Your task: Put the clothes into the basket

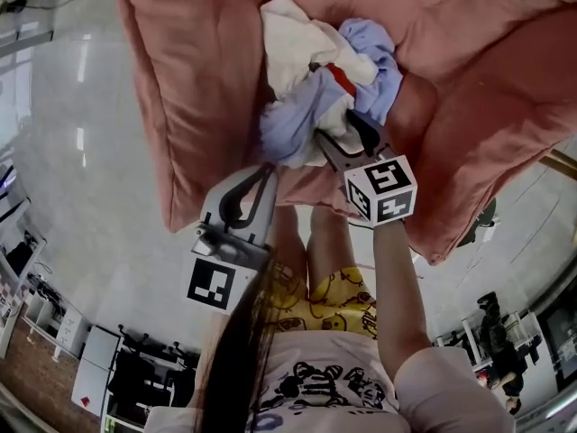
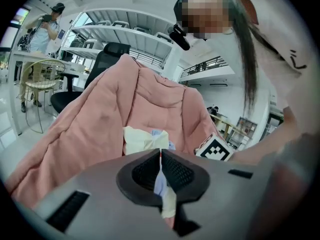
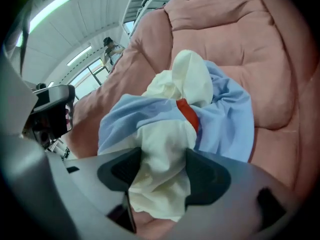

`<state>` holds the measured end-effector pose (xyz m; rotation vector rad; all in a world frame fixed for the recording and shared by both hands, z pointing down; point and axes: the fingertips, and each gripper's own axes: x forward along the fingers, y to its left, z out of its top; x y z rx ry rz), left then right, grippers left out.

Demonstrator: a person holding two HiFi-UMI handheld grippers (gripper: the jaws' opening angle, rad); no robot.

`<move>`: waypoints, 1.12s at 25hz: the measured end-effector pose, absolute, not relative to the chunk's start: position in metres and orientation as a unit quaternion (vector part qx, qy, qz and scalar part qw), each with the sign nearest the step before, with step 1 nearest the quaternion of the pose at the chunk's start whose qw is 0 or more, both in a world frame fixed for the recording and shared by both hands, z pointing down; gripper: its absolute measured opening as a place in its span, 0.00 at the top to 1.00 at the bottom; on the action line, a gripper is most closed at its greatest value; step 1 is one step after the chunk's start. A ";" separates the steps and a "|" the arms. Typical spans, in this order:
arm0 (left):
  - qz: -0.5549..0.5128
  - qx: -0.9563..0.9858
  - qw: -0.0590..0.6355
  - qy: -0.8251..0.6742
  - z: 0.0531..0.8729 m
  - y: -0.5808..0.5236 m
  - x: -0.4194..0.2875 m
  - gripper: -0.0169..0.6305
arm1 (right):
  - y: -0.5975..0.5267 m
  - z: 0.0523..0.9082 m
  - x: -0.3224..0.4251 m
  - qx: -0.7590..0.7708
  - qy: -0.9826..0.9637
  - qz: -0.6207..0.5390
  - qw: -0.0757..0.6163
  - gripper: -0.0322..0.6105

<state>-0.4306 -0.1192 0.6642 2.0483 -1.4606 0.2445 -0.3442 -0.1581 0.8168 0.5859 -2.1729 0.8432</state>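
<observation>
Cream cloth bulging between the wide-spread jaws of the right tool [image 3: 162,174], released rather than clamped, yet brushing both ribbed pads [image 3: 120,171]; risk of snagging on withdrawal and dragging a garment off the heap. Left tool [image 2: 161,171] at the heap's near edge, jaws closed tight, seemingly nipping a thin fold of pale blue and cream, though perhaps only glimpsed through the slit. Hence a second hazard: pulling back without letting go, stretching the bundle and tipping it sideways. Next, the clothes [image 1: 297,43] themselves: cream, pale blue and a flash of red, bunched in one loose mound on the pink quilt [image 1: 198,79], touching the right tool, not in any basket. No basket in sight from any view, so carrying judged to lie ahead, with every chance of trailing hems and dropped pieces from a partial grab. Danger too of pinching quilt together with garment on re-gripping, given soft padding directly beneath the mound. Further out, quilt falling away at its edge toward glossy pale floor [image 1: 81,152]; easy slide for a nudged mound, and a dirty landing for anything loose. Beyond, a black office chair [image 2: 107,51] and another person [image 2: 42,31], well apart from the work and no likely part of the trouble.
</observation>
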 end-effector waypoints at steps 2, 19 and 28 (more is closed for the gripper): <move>0.094 0.771 0.301 -0.553 0.666 -0.119 -0.432 0.95 | -0.164 0.824 -0.350 0.224 -0.844 0.316 0.370 0.54; 0.099 0.761 0.292 -0.571 0.658 -0.127 -0.444 0.95 | -0.175 0.759 -0.371 0.204 -0.902 0.297 0.237 0.89; 0.104 0.789 0.263 -0.546 0.614 -0.128 -0.447 0.95 | -0.156 0.678 -0.378 0.182 -0.928 0.251 0.209 0.89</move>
